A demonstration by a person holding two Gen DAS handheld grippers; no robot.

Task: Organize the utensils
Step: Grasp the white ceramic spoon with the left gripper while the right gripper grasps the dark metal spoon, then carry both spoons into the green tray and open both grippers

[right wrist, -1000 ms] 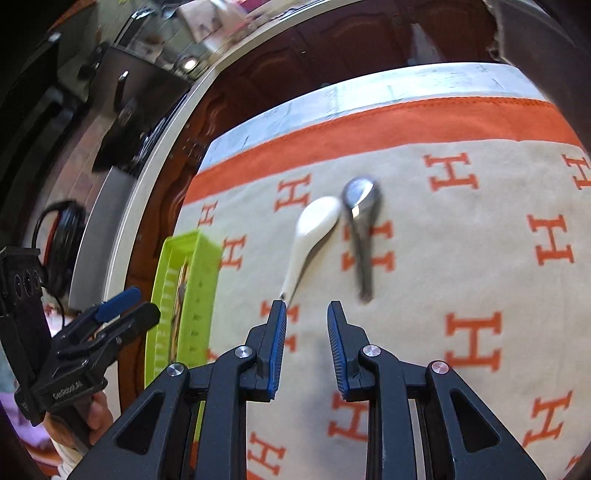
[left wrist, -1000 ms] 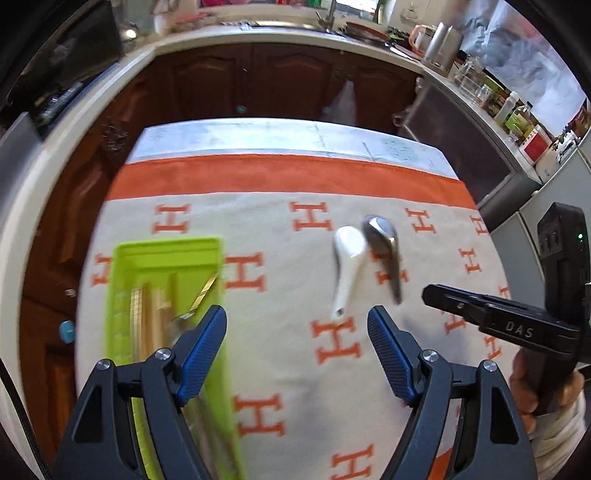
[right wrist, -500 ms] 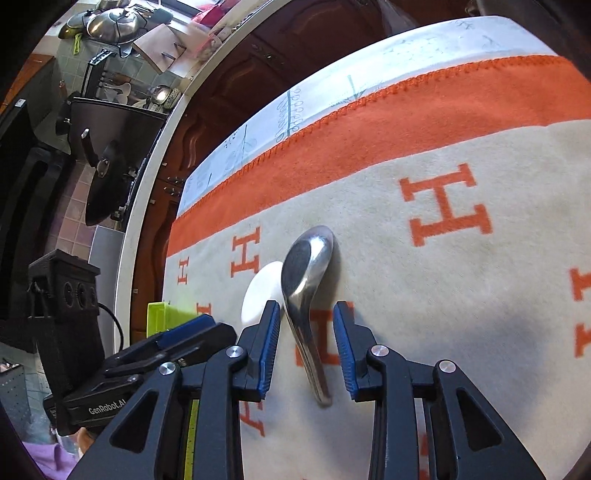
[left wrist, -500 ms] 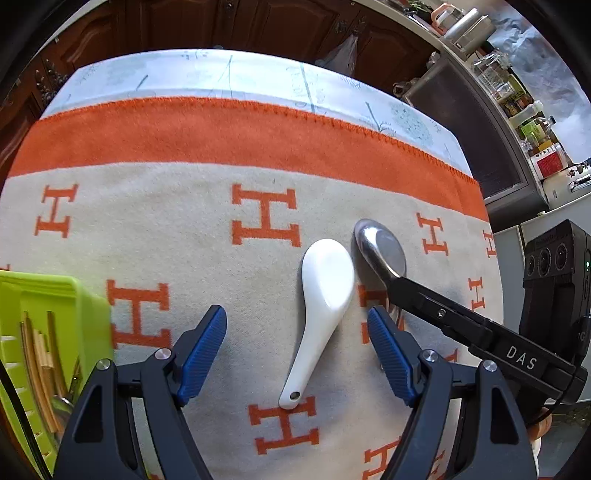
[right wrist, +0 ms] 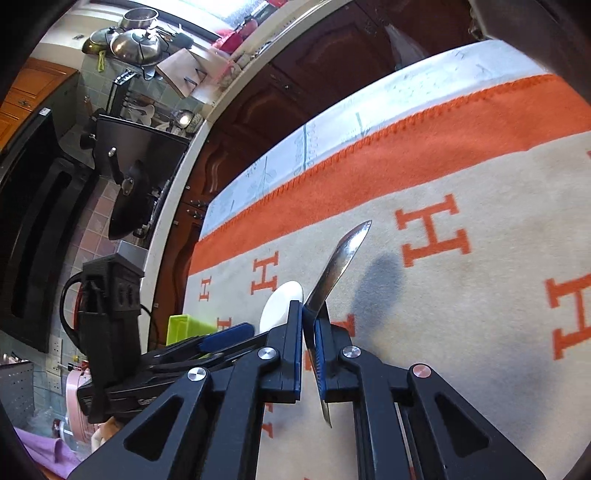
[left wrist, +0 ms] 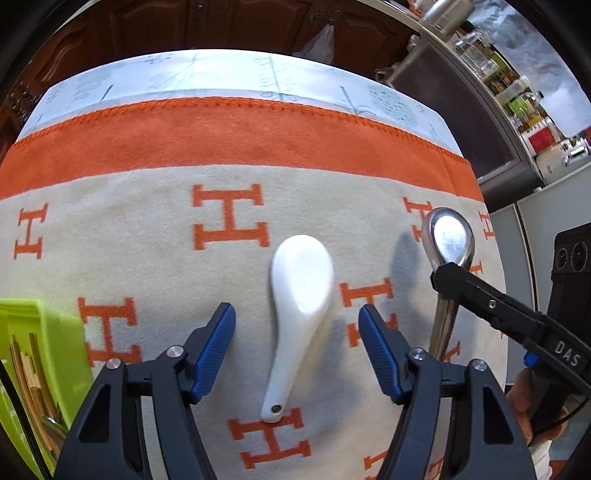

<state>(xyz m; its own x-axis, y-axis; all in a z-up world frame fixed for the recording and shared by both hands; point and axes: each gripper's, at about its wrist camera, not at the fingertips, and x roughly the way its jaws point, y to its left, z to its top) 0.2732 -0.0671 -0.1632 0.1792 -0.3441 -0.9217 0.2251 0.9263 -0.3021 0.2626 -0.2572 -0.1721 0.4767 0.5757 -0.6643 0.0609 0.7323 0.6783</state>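
A ceramic spoon (left wrist: 301, 295) lies on the blanket (left wrist: 147, 229), between the left gripper's (left wrist: 297, 339) fingers. A metal spoon (left wrist: 447, 251) sits to its right, clamped in the right gripper (right wrist: 309, 354). A tray (left wrist: 40, 354) holding chopsticks (left wrist: 27, 380) stands at the left.

Home kitchen: dark wood cabinets (right wrist: 295, 92), steel pots (right wrist: 135, 42), countertop jars (left wrist: 517, 92).

Dark wood cabinets (left wrist: 229, 22), pale countertop (right wrist: 236, 96), daylight
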